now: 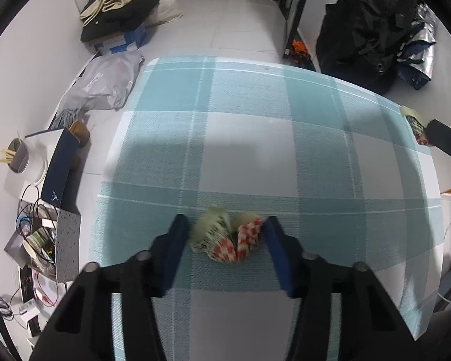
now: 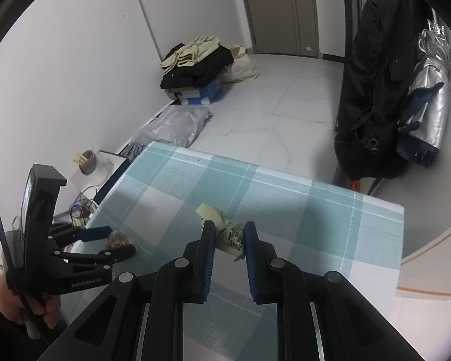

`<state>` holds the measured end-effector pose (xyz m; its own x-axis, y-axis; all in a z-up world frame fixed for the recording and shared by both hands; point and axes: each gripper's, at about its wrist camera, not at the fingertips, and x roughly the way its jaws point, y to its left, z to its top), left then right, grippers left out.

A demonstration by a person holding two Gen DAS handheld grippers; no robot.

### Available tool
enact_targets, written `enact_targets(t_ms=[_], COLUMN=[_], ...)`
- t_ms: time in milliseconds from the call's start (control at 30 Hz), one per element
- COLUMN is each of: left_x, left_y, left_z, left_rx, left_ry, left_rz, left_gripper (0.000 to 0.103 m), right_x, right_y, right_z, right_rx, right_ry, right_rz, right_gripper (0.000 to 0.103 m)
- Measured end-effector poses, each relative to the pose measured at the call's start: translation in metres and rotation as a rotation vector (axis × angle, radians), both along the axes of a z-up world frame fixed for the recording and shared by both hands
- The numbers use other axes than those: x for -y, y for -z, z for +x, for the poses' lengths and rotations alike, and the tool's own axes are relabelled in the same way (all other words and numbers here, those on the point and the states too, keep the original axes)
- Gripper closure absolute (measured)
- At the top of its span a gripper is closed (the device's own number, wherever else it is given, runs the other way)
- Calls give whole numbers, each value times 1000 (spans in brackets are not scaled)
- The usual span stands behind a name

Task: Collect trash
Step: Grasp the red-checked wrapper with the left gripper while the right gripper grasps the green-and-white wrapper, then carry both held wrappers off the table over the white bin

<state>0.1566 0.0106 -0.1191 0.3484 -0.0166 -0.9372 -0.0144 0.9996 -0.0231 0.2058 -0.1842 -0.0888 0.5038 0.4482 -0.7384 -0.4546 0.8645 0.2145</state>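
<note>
A crumpled red-checked and cream paper wrapper (image 1: 225,239) lies on the teal plaid tablecloth (image 1: 255,150). My left gripper (image 1: 225,225) is open, with the jaws on either side of this wrapper, close to it. It also shows in the right wrist view (image 2: 117,240), with that wrapper (image 2: 118,242) between its fingers. My right gripper (image 2: 229,234) is shut on a second crumpled cream printed wrapper (image 2: 225,228), which rests on the cloth. That second wrapper shows in the left wrist view (image 1: 415,123) at the far right table edge.
Left of the table, on the floor, are a box of clutter (image 1: 42,240), a dark blue box (image 1: 58,168), a white cup holder (image 1: 24,156) and a grey plastic bag (image 1: 105,84). Clothes pile on a blue box (image 2: 195,66). Black coats hang at right (image 2: 372,90).
</note>
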Motion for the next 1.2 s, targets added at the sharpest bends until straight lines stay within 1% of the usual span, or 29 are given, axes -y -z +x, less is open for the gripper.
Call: enact_targets(t_ms=[67, 167, 300, 400, 467, 567, 667, 800, 967, 1033, 1200], left_x=[3, 6, 6, 7, 6, 5, 5, 10, 12, 16, 38], left_y=[0, 0, 0, -4, -10, -16, -20, -32, -51, -61, -94], left_z=[0, 1, 0, -2, -6, -11, -15, -23, -32, -36, -48], left_rx=[1, 7, 8, 20, 47, 81, 96, 143, 197, 222, 301], left_ry=[8, 21, 17, 17, 26, 31, 28, 40, 50, 53, 90], left_rz=[-4, 6, -27, -65, -118, -150, -189, -174, -203, -214, -230], left_gripper=[64, 66, 66, 66, 66, 66, 66, 66, 66, 66, 66], right_x=[2, 4, 10, 13, 15, 19, 24, 34, 54, 66, 97], right_y=[0, -2, -6, -9, -13, -20, -26, -35, -57, -69, -93], right_z=[0, -2, -5, -8, -11, -18, -28, -41, -65, -78, -116], right_rx=[1, 6, 14, 19, 29, 50, 60, 70, 110, 125, 171], right_ry=[3, 3, 16, 24, 33, 43, 54, 75, 109, 127, 167], right_rz=[3, -2, 5, 19, 24, 29, 42, 58, 73, 94, 100], right_gripper=[85, 85, 85, 85, 85, 85, 85, 85, 85, 85, 85])
